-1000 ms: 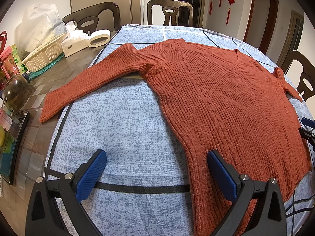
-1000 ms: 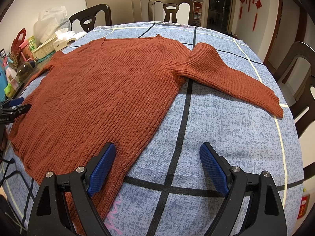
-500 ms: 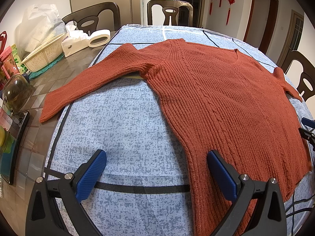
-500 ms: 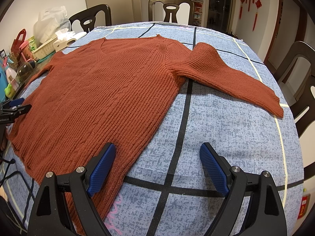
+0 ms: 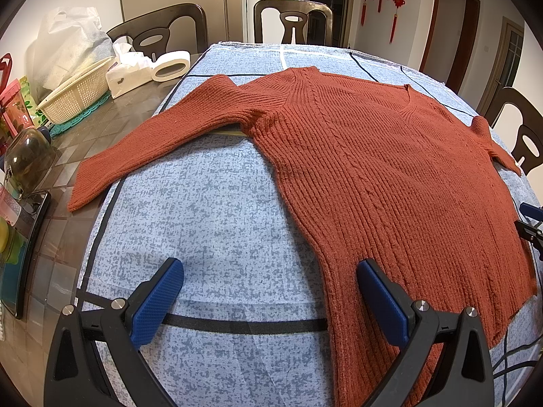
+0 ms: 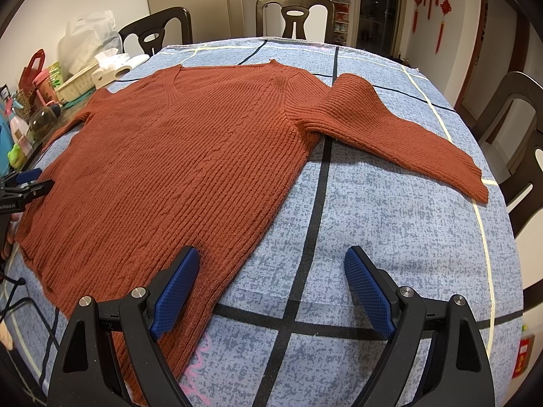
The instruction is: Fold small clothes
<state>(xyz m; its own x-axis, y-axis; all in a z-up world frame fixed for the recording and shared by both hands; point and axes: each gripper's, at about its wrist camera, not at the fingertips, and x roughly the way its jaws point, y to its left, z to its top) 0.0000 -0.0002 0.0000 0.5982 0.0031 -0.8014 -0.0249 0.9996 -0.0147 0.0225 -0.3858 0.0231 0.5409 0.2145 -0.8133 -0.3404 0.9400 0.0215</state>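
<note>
Our left gripper [image 5: 268, 291] and right gripper [image 6: 269, 279] both gape wide, holding nothing. The sweater [image 6: 190, 169] lies flat across the table [image 6: 390, 237], hem at the near edge. We should pinch each hem corner squarely.

Sweater [image 5: 390, 183] hem cut off below; far cuff unseen.

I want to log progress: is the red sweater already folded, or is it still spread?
Spread flat: the sweater lies open on the blue cloth, both sleeves out sideways.
</note>
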